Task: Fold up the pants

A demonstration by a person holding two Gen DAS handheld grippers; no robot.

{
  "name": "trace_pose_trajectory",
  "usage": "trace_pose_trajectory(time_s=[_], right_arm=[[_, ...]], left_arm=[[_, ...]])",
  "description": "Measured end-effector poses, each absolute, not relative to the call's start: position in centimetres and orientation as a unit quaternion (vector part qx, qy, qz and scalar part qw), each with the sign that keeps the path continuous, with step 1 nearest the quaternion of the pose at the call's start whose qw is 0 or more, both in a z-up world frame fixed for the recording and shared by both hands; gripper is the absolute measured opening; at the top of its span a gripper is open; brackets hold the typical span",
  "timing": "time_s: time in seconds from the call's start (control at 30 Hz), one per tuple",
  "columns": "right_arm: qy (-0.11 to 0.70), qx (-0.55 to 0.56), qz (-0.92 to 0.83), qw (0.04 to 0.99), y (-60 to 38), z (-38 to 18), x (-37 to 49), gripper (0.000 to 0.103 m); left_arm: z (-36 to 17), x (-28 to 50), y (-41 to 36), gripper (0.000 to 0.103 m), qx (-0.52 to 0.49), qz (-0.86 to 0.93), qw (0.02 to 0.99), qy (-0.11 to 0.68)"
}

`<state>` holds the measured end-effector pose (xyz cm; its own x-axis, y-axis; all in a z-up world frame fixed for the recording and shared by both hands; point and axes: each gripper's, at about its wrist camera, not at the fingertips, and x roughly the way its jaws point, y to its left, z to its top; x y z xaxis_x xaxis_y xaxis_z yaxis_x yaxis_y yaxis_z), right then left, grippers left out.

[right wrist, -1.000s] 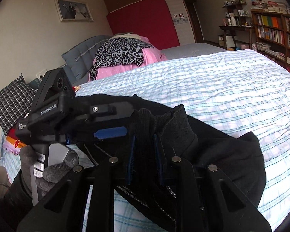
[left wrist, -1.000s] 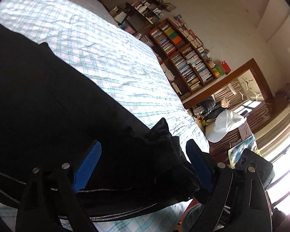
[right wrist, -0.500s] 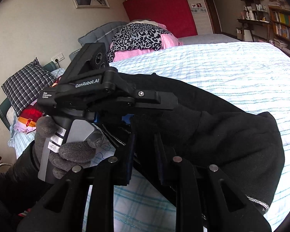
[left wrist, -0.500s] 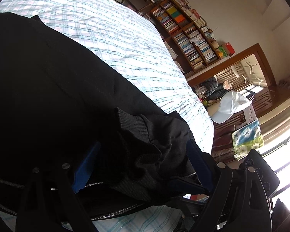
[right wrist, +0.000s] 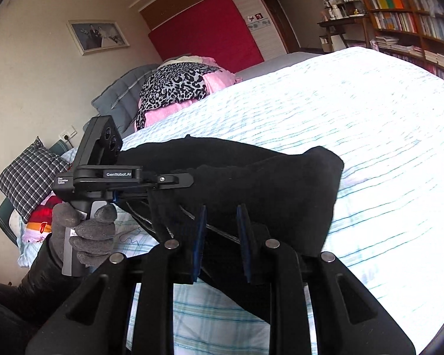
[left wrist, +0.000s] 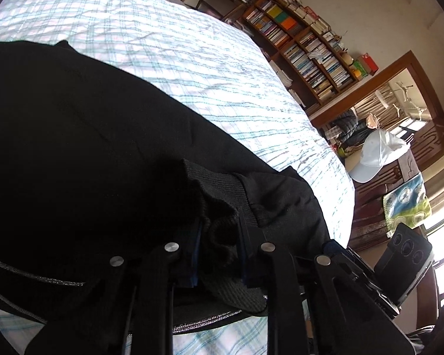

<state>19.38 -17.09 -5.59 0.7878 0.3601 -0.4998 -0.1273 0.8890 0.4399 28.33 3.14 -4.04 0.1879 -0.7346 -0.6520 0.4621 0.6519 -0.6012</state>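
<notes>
pants [right wrist: 269, 183] lie near bed [right wrist: 370, 136] edge, both grippers clamping cuff.

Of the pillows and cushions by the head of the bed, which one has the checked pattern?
The small black-and-white checked cushion, low at the far left beside the bed. The grey pillow against the wall is plain, with leopard-print and pink clothes piled beside it.

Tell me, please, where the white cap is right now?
The white cap shows only in the left wrist view, at the right, off the bed's far corner, below the bookshelf and above a patterned towel.
</notes>
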Motion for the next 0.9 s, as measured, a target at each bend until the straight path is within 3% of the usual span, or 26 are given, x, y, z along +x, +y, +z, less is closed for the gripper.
trace_pose_trajectory(time_s=[0.07,0.3,0.47,0.7,0.9], right_arm=[[0.288,0.203,0.118,0.928,-18.1,-5.5,18.8,0.037],[0.282,0.212,0.100,0.930,-19.9,-5.4,17.9,0.038],[0.294,0.205,0.115,0.926,-18.9,-5.7,18.8,0.038],[0.316,0.185,0.143,0.920,-15.8,-6.0,20.8,0.038],[0.357,0.151,0.153,0.909,-13.0,-7.1,22.5,0.040]], left_arm=[[-2.2,28.0,3.1,0.017,-0.126,-0.400,0.772,0.478],[4.5,28.0,4.7,0.016,-0.088,-0.408,0.828,0.374],[6.5,29.4,7.3,0.016,-0.078,-0.396,0.850,0.338],[4.8,32.4,12.9,0.016,-0.093,-0.347,0.869,0.342],[-0.5,34.1,15.7,0.016,-0.075,-0.302,0.872,0.378]])
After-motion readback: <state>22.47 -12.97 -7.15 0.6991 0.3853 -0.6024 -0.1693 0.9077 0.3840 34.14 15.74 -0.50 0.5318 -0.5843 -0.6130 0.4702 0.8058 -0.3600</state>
